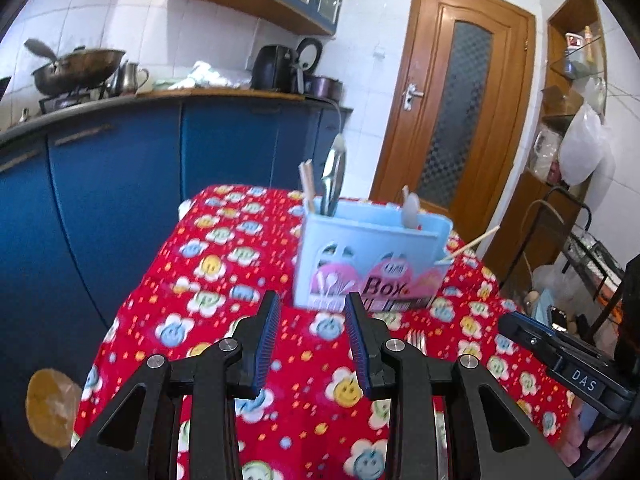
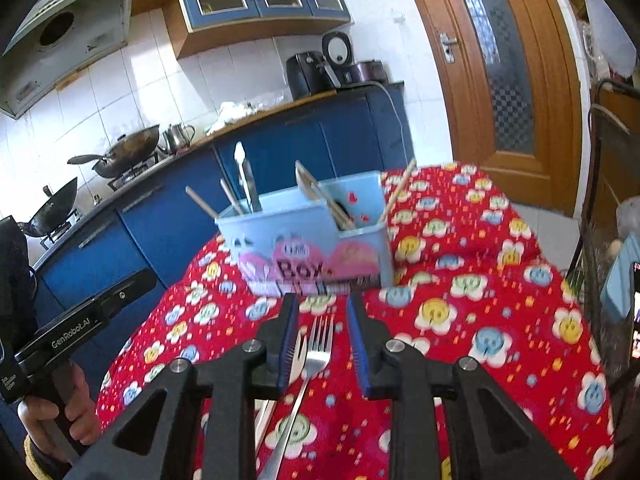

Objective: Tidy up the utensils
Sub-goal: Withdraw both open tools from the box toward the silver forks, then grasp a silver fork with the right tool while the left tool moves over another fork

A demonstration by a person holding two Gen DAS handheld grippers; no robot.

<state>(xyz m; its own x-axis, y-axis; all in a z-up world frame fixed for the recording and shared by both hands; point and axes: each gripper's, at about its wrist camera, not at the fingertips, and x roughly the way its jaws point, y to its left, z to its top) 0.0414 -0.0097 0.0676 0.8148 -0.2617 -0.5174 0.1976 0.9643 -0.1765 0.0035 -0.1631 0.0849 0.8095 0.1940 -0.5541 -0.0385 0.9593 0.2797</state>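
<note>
A pale blue plastic utensil box [image 2: 312, 236] is standing upright at the centre of the right wrist frame, its pink label reading "Box". Wooden chopsticks [image 2: 234, 202] and a metal utensil [image 2: 248, 180] are leaning out of its left compartment, more chopsticks [image 2: 394, 192] are tilting out of the right. Lower centre, two silver forks [image 2: 316, 344] are lying flat side by side, tines pointing toward the box. In the left wrist frame, the box [image 1: 368, 256] is sitting centre-right, slightly blurred.
</note>
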